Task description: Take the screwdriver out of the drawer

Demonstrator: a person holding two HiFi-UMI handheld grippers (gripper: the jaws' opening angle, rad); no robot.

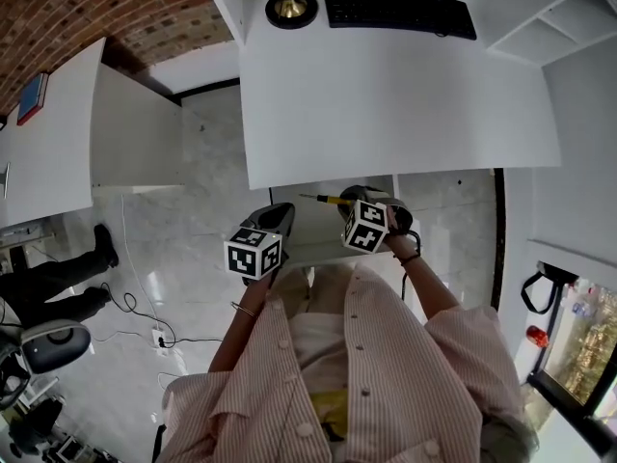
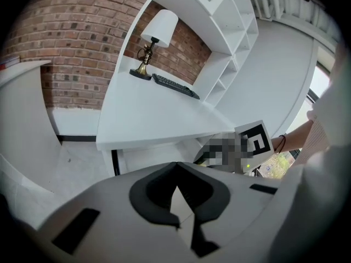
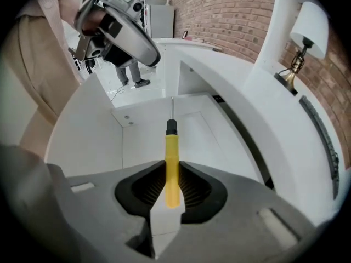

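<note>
Head view: the drawer (image 1: 307,253) stands pulled out beneath the white desk (image 1: 386,104); the right gripper (image 1: 349,199) hangs over its opening with the screwdriver (image 1: 326,200) sticking out sideways from its tips, yellow handle and thin shaft lying roughly level; the left gripper (image 1: 278,216) is just beside the drawer's left side, apart from the tool.

Left gripper view: the left gripper (image 2: 176,171) has its jaws closed tip to tip with nothing between them; it looks towards the desk, a lamp (image 2: 155,40) and a keyboard (image 2: 175,86).

Right gripper view: the right gripper (image 3: 171,188) is clamped on the screwdriver (image 3: 171,160); the ribbed pads (image 3: 192,189) press either flank of the yellow handle near its butt end; the black collar and metal shaft point away over the bare drawer (image 3: 137,141) floor; the tool touches nothing but the pads, and appears raised clear of the floor, though whether it has cleared the rim I cannot tell.

Assessment: a small, light, rigid tool; the handle looks smooth plastic, so it could swivel or slip between the pads; the grip sits far back, leaving most of the length overhanging; a hold nearer mid-handle would be steadier; the shaft tip should be kept off the drawer front.
</note>
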